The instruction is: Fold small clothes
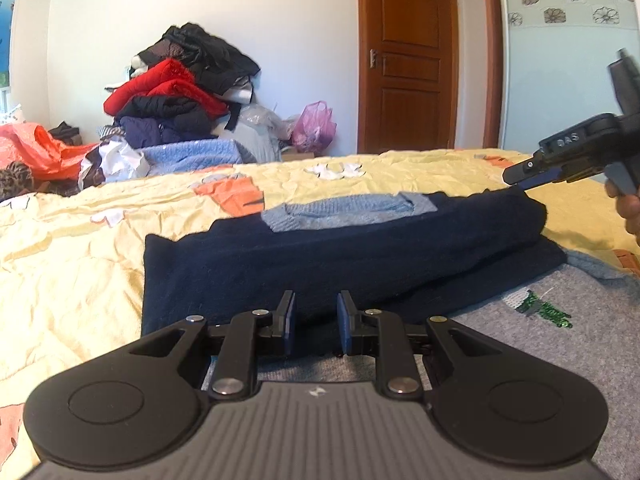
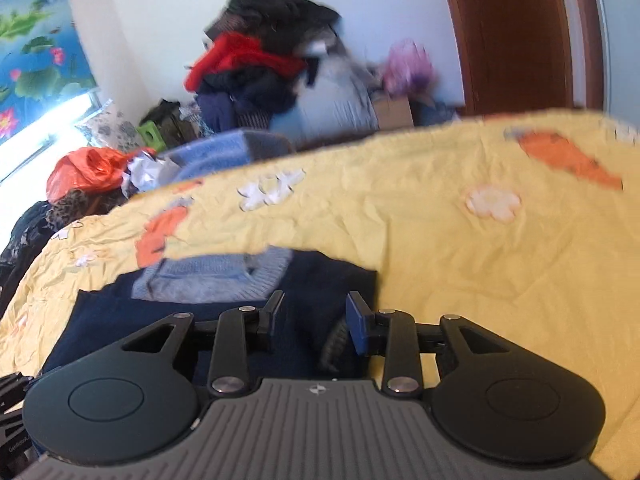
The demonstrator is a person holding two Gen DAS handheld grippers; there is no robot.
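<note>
Folded navy sweater (image 1: pixel 340 252) with pale blue collar (image 1: pixel 348 210) lying on the bed's yellow quilt (image 1: pixel 72 248), bare quilt open to the left and beyond, far bed edge backed by a heap of clothes (image 1: pixel 180 92). Grey garment (image 1: pixel 560 344) touching the sweater's near right side. Left gripper (image 1: pixel 316 316) low at the sweater's near edge, jaws narrowly apart, nothing visibly pinched. Right gripper (image 2: pixel 314 316) over the sweater's right end, jaws apart, unclamped, cloth beneath them.
</note>
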